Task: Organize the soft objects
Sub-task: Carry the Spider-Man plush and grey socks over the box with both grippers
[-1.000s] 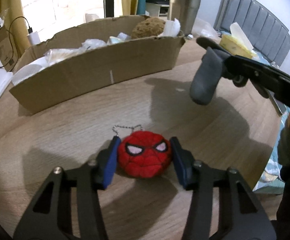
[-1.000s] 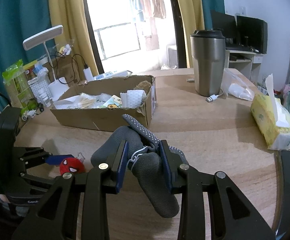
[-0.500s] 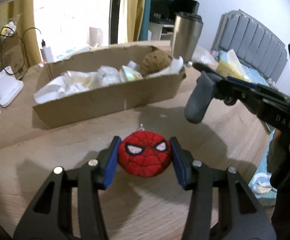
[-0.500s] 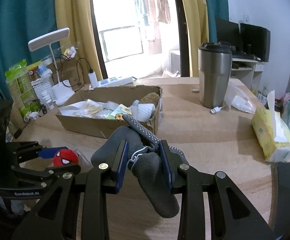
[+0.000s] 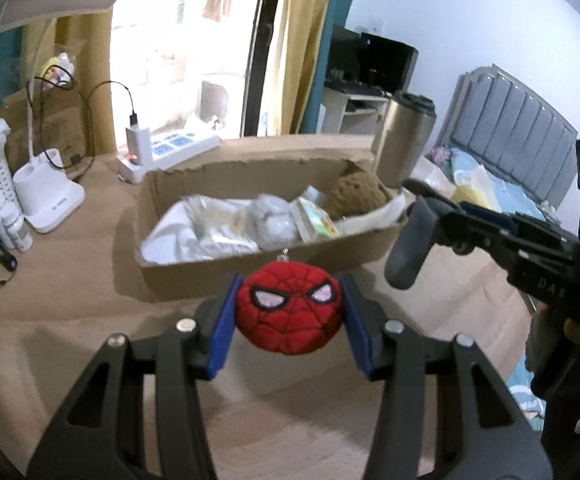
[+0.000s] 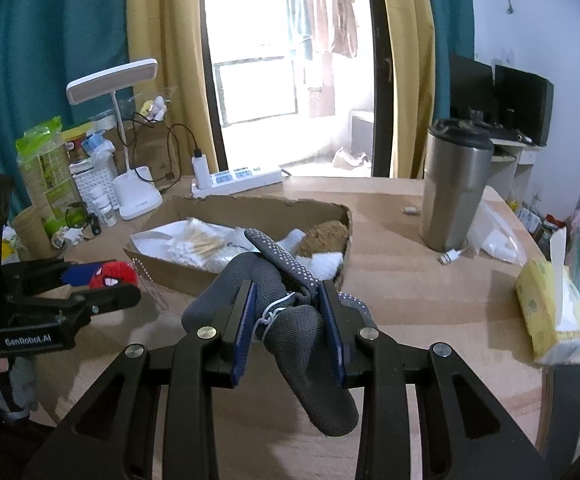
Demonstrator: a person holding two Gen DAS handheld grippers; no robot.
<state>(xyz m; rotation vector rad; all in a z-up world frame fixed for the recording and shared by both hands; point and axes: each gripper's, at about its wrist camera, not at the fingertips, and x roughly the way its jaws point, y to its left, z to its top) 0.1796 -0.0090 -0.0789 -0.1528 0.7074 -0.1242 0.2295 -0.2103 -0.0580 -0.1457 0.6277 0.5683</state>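
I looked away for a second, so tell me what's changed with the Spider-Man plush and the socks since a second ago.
The left claw, already shut on the Spider-Man plush, lifted it off the table and carried it toward the cardboard box. The right claw kept its grip on the grey socks, held up right of the box. Nothing was released.

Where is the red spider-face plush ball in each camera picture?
Left wrist view: red plush ball sits low in the center, between the left gripper's jaws.
Right wrist view: at the left edge.
Shared landmark: the cardboard box behind it.
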